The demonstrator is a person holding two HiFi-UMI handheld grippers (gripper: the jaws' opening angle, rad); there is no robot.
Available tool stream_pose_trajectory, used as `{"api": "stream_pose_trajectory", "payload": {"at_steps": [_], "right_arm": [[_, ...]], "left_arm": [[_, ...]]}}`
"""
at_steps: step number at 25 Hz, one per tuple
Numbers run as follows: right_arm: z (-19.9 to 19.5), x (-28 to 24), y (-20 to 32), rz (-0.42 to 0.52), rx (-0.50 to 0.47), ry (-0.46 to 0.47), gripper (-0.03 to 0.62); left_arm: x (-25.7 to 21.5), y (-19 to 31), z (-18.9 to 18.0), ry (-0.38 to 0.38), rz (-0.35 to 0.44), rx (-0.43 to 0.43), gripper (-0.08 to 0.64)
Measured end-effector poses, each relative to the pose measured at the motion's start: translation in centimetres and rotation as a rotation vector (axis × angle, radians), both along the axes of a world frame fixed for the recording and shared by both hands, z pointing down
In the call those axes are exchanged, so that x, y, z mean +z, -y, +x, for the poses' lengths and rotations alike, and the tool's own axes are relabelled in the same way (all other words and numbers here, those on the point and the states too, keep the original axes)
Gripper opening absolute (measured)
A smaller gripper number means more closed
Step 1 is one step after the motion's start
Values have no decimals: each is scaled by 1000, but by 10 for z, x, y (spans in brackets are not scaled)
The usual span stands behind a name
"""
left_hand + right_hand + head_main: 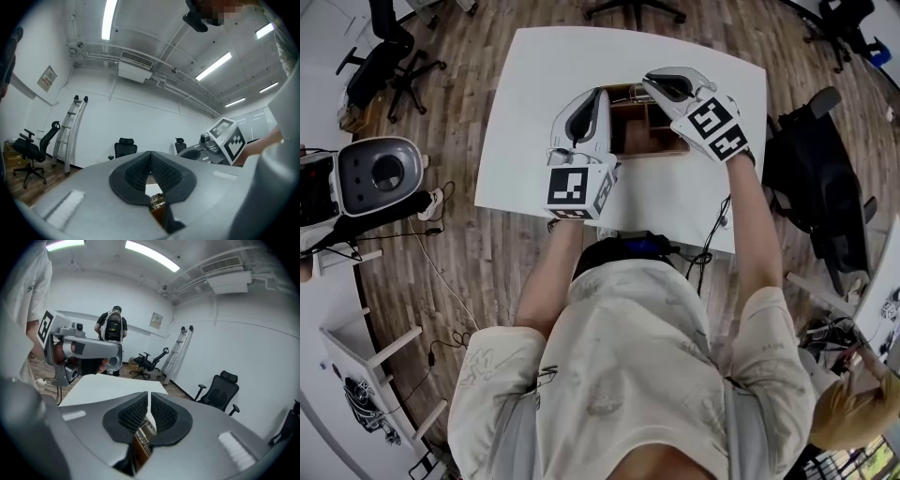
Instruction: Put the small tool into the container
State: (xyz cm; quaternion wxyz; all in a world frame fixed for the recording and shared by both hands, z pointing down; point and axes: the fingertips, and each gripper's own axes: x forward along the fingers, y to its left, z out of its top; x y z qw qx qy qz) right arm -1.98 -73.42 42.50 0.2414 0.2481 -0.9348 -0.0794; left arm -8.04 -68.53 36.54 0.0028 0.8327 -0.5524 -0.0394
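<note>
An open wooden box (639, 129) with compartments stands in the middle of the white table (534, 84). My left gripper (598, 96) hangs at the box's left wall and my right gripper (653, 82) over its far right corner. In the left gripper view the pads (140, 171) of the left gripper (150, 155) meet at the tips. Below them show a metal fitting (157, 200) and brown wood. The right gripper (149, 395) also has its pads (133, 413) together, with a metal fitting (143, 434) and wood under them. I see no small tool in any view.
Black office chairs (389, 52) stand around the table, one close on the right (816, 178). A white machine (375, 173) and cables lie on the wood floor at left. A person with a backpack (112, 329) stands beyond the table.
</note>
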Motion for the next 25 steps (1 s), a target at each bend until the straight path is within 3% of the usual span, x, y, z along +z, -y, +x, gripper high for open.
{"api": "stream_pose_trajectory", "payload": {"at_steps": [6, 25], "right_arm": [[20, -41, -5, 108, 88, 129, 28], [70, -113, -43, 273, 312, 390, 21]], "left_arm": [[-11, 0, 14, 2, 17, 14, -2], [-40, -12, 51, 45, 71, 65, -2]]}}
